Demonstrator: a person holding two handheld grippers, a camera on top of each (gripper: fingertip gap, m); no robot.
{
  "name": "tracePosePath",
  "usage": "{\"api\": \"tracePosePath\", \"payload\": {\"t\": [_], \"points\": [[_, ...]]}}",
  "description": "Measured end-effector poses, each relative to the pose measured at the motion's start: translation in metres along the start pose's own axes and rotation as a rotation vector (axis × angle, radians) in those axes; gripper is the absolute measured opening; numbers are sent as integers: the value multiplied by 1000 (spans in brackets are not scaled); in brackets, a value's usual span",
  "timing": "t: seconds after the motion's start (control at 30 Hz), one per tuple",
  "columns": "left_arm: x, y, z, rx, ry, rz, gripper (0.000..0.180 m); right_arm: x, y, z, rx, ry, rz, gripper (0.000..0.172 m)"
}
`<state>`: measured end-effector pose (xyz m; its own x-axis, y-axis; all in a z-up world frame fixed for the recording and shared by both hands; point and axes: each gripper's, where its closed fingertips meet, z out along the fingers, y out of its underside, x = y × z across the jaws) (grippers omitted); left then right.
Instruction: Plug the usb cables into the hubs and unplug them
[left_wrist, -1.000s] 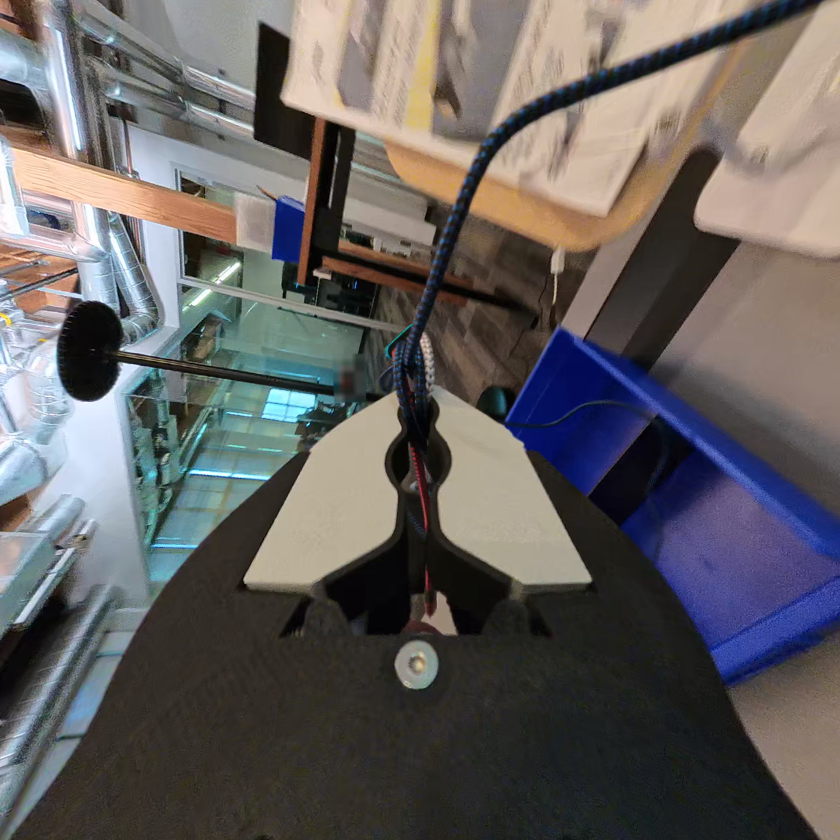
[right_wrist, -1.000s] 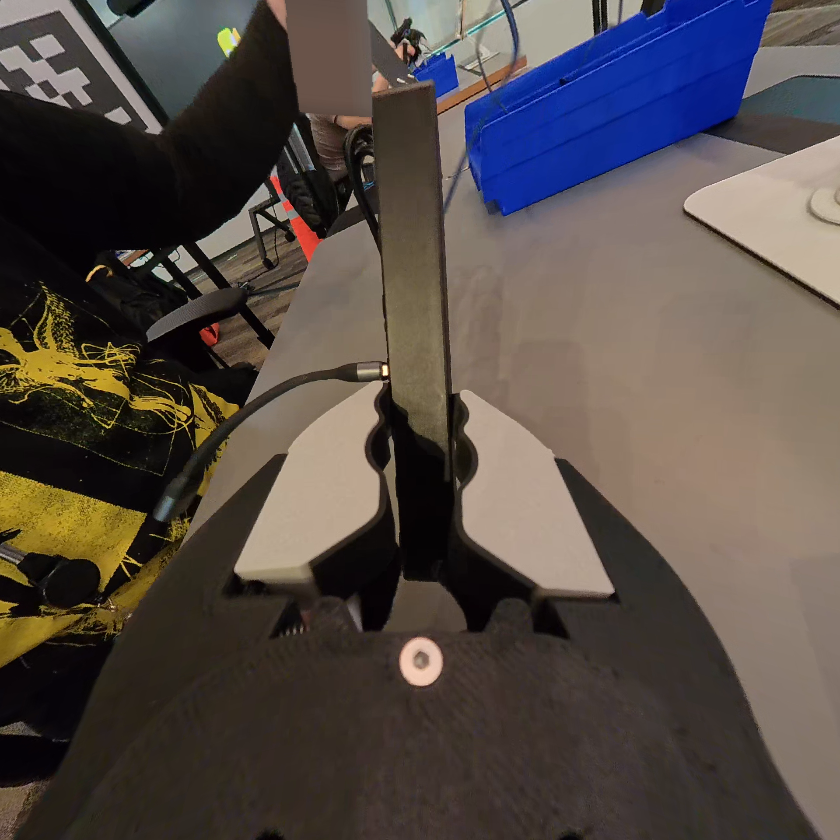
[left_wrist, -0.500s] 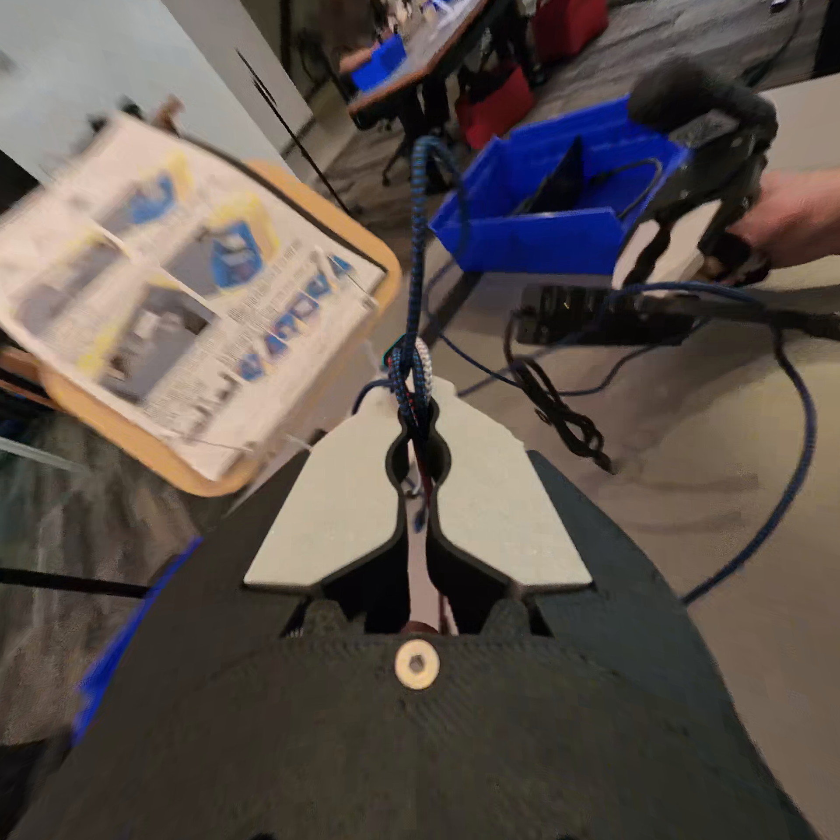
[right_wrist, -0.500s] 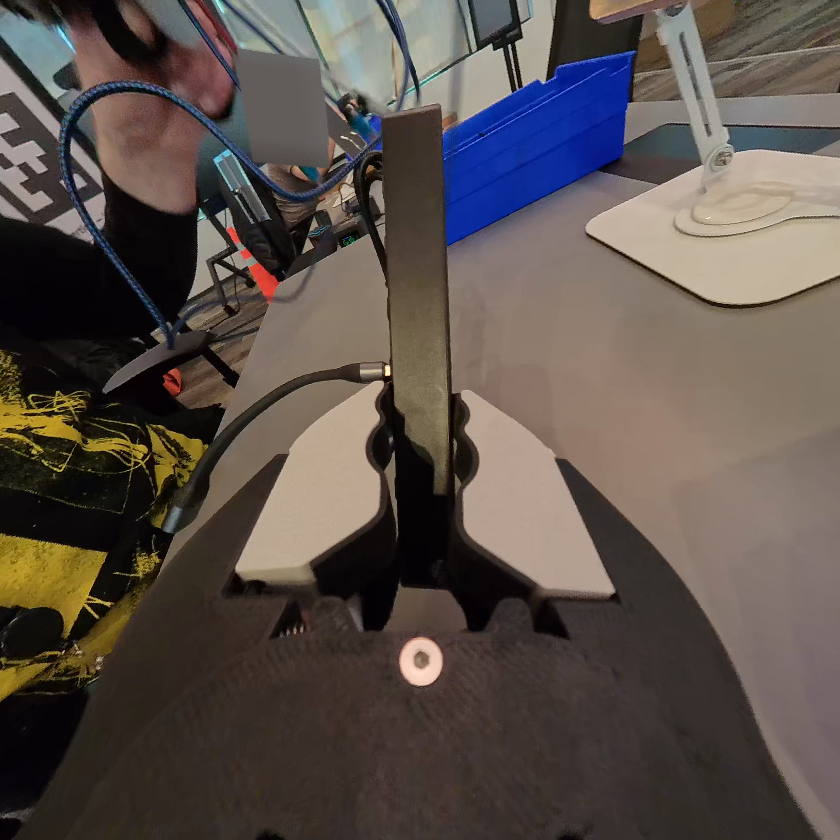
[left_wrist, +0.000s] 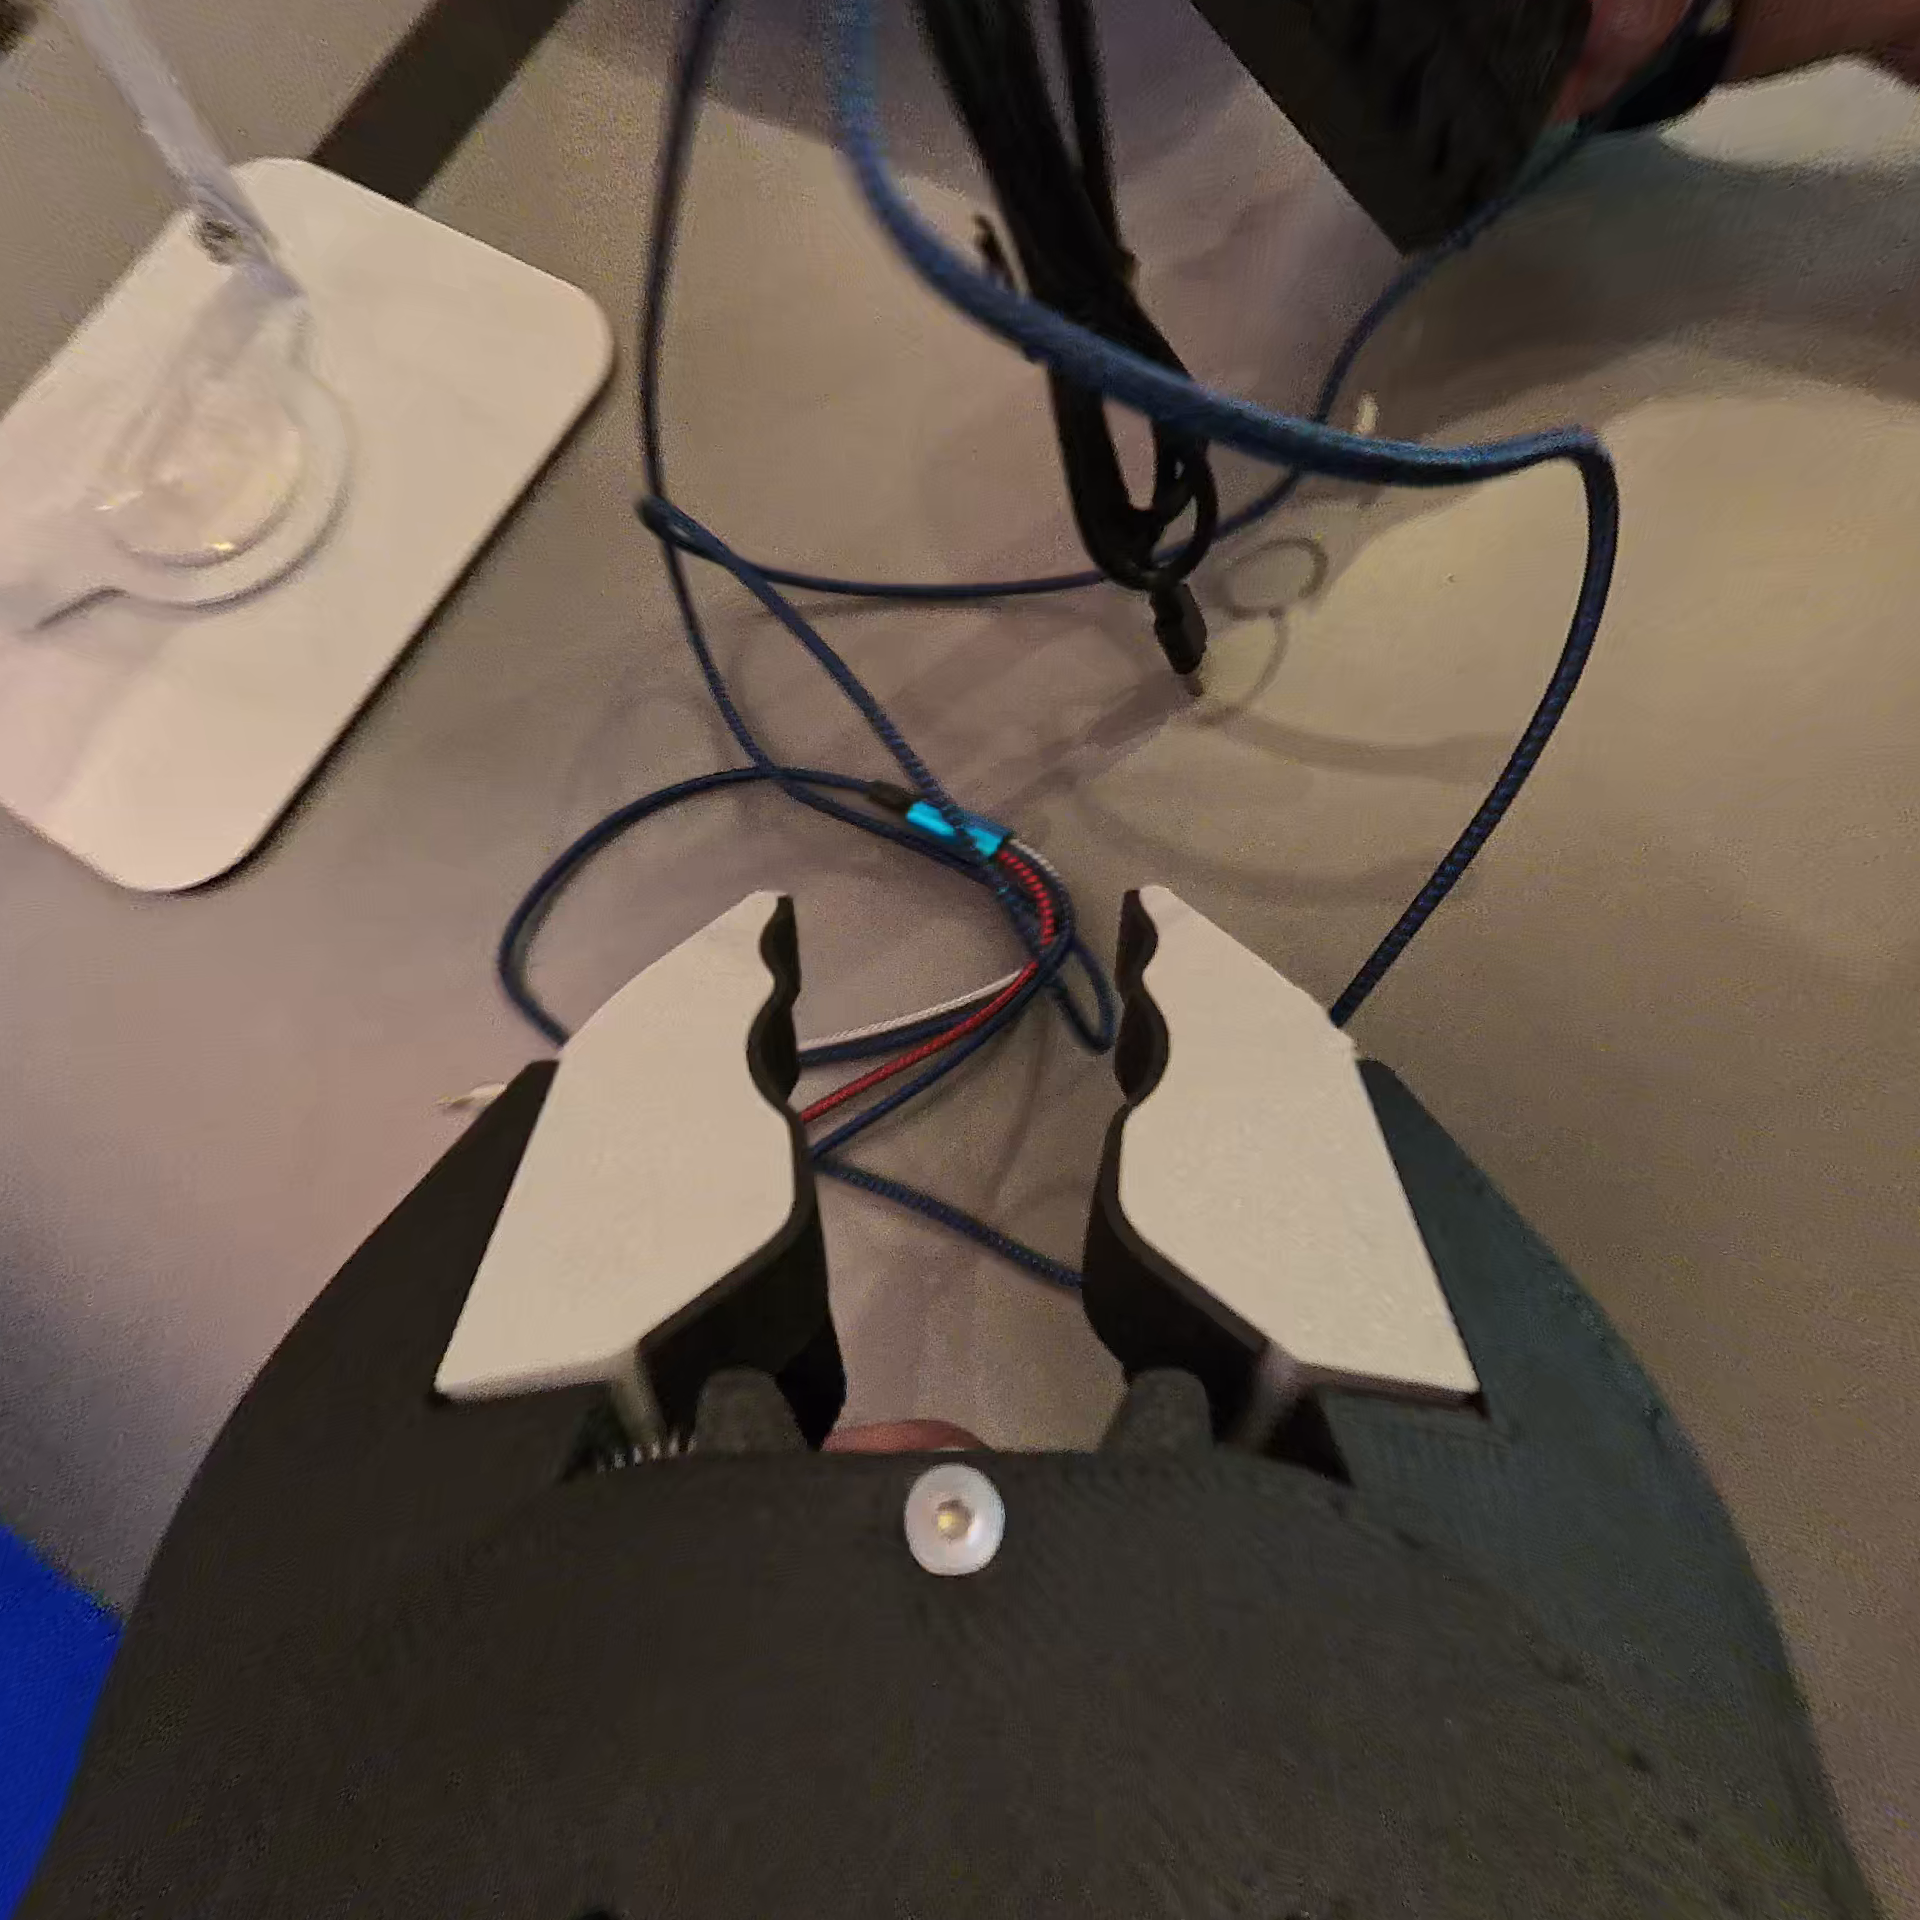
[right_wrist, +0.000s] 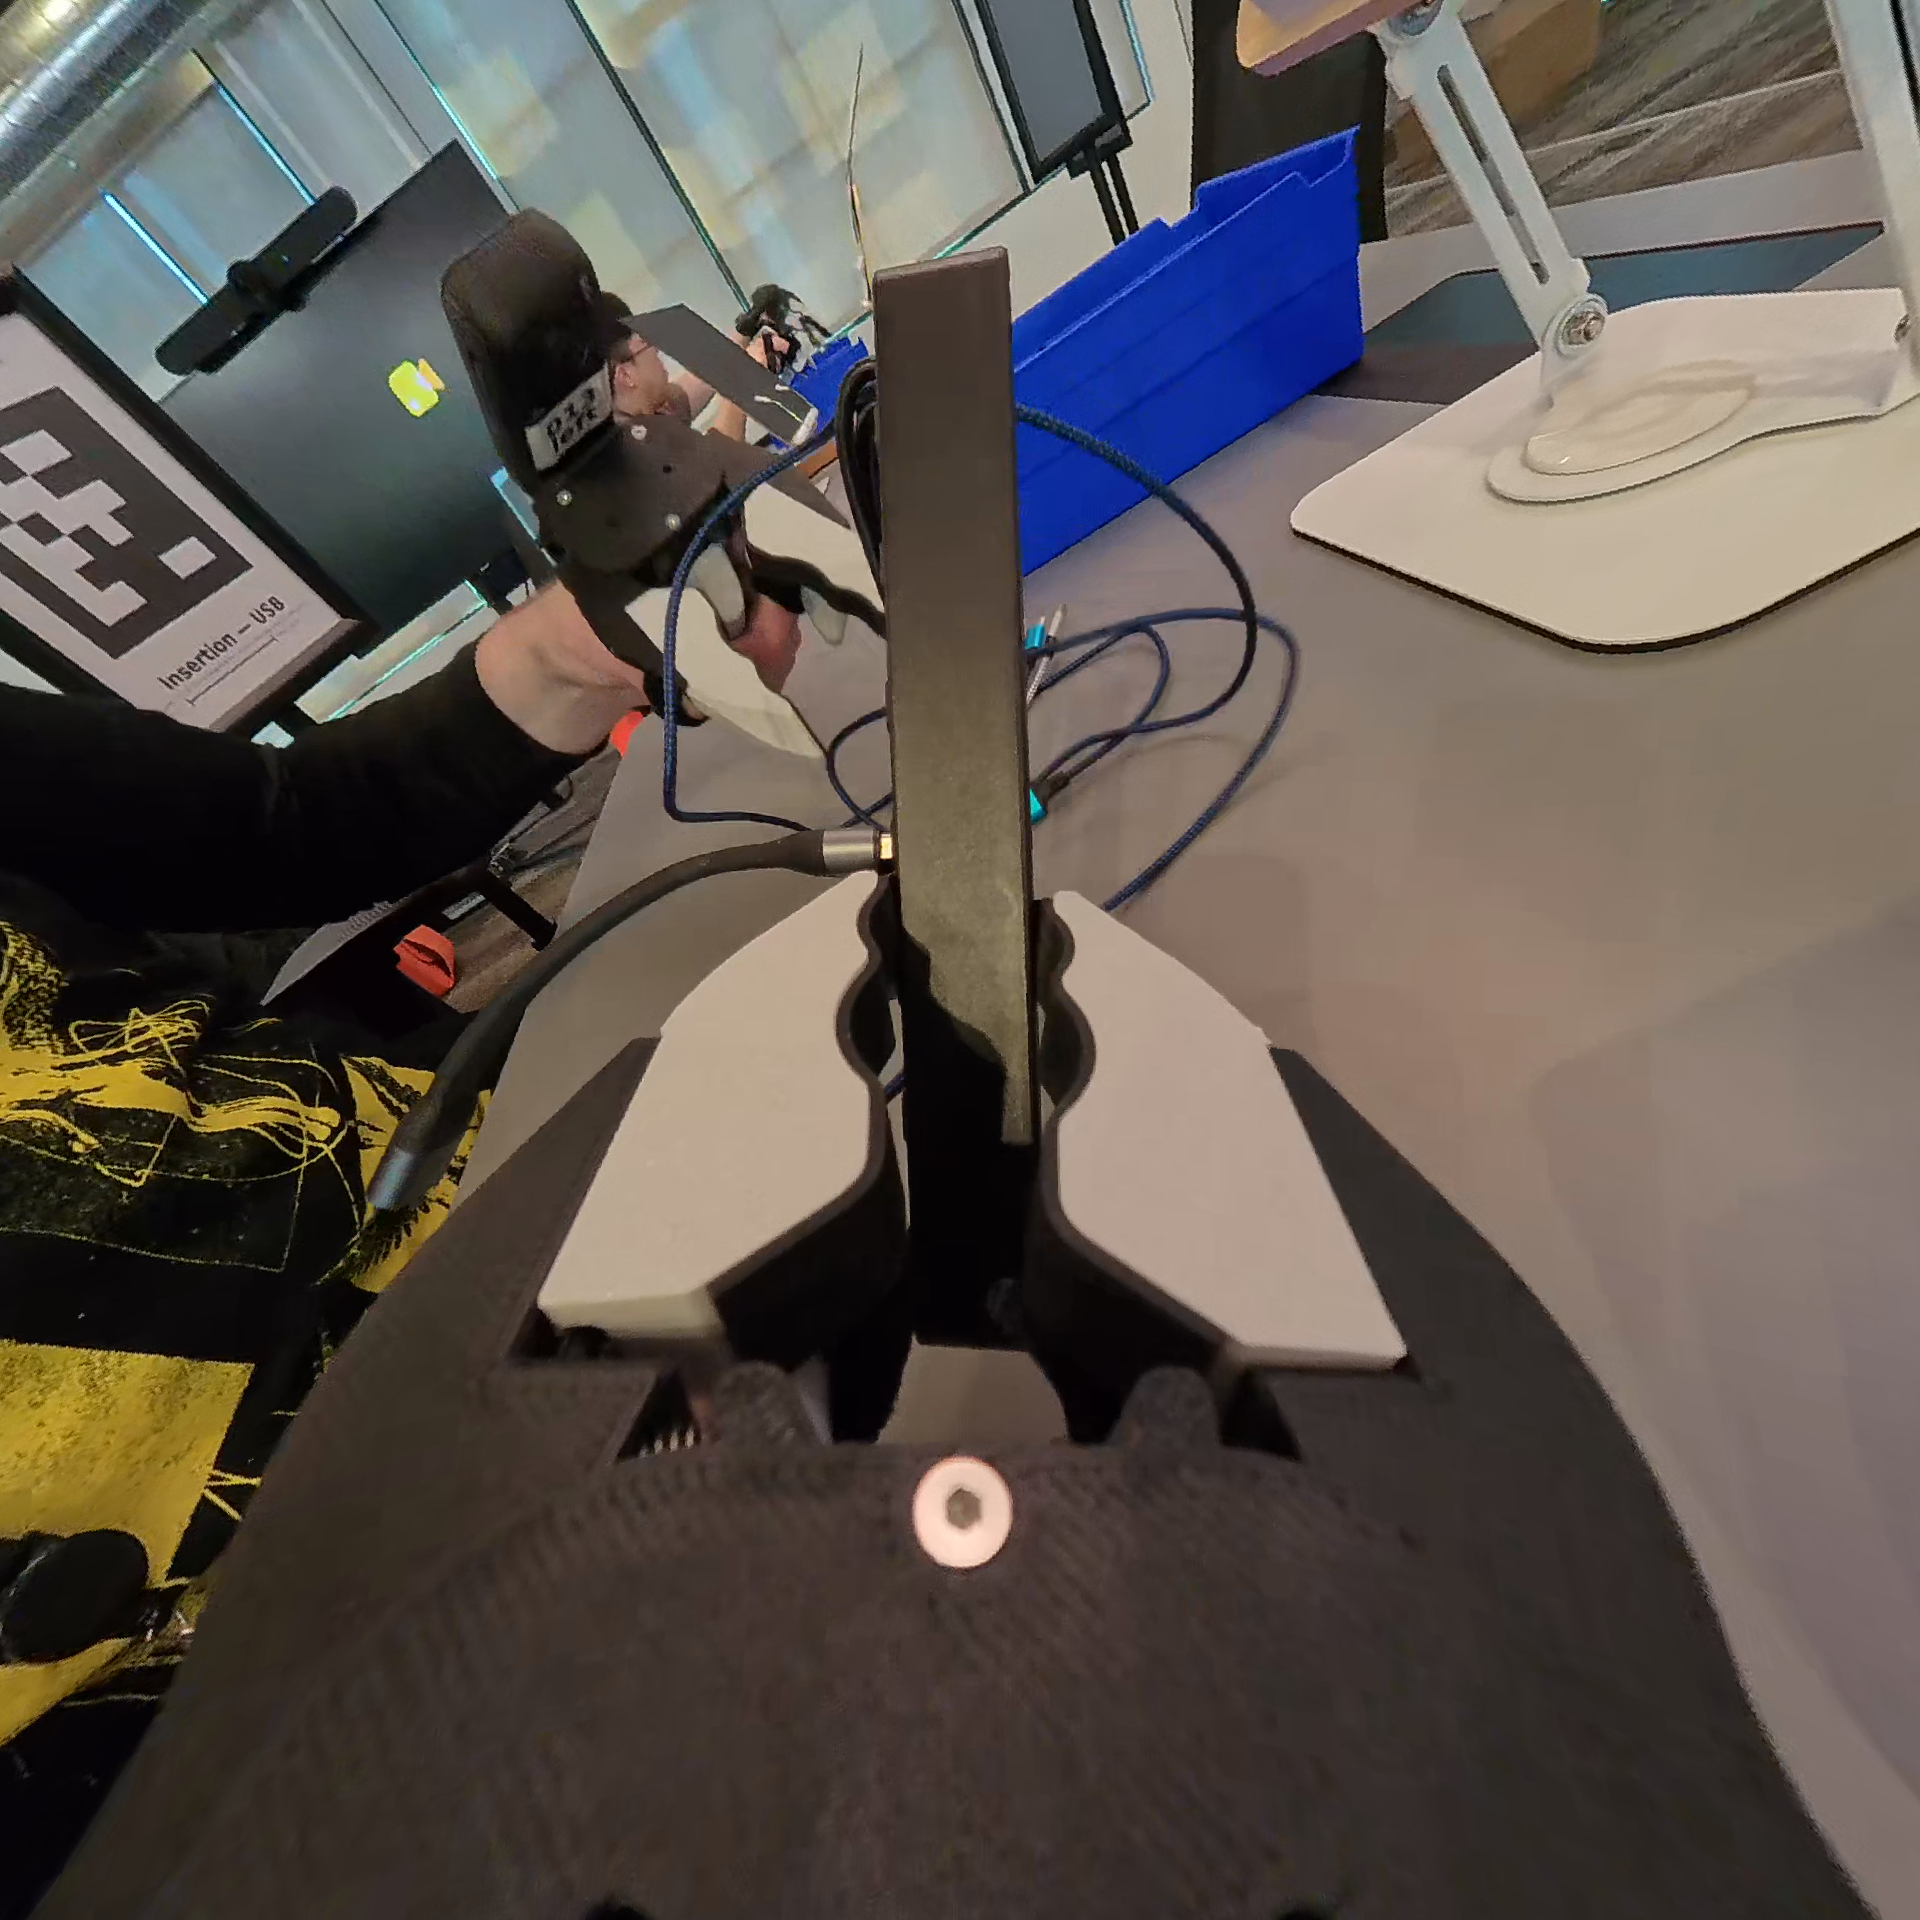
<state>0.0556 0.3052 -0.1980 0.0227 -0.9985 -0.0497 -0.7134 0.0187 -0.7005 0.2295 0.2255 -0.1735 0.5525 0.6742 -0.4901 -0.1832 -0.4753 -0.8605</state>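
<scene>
Soft, even indoor light falls from above in both views. In the left wrist view the grey table (left_wrist: 1714, 831) carries faint, diffuse shadows curving under the blue braided cable (left_wrist: 1538, 727), and the far black cable bundle (left_wrist: 1091, 312) and white stand base (left_wrist: 260, 520) are smeared with motion blur. The right wrist view is sharper and brighter, daylight coming through glass walls (right_wrist: 727, 125) behind. Wide-angle bending stretches edges in both

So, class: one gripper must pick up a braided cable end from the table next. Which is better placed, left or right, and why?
Probably the left gripper: its jaws stand open just above the braided cable bundle on the table. The right gripper is occupied, clamped on the upright black hub.
</scene>
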Motion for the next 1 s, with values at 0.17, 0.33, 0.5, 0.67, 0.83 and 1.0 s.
{"api": "tracePosePath", "payload": {"t": [0.17,0.33,0.5,0.67,0.83,1.0], "points": [[-29,-28,-61,165,-96,-86,64,1,-4,-2,30,-3,16,23],[63,-102,-87,390,157,30,42,-2,-5,1,49,-28,23,23],[124,-130,-27,376,230,5,58,-11,-8,6,74,-84,28,23],[101,-143,23,456,182,-218,74,-26,-18,4,141,-183,35,23],[89,-162,38,559,267,-343,81,-48,-23,5,172,-328,49,23],[94,-179,33,680,352,-326,52,-64,-20,13,166,-459,90,23]]}}
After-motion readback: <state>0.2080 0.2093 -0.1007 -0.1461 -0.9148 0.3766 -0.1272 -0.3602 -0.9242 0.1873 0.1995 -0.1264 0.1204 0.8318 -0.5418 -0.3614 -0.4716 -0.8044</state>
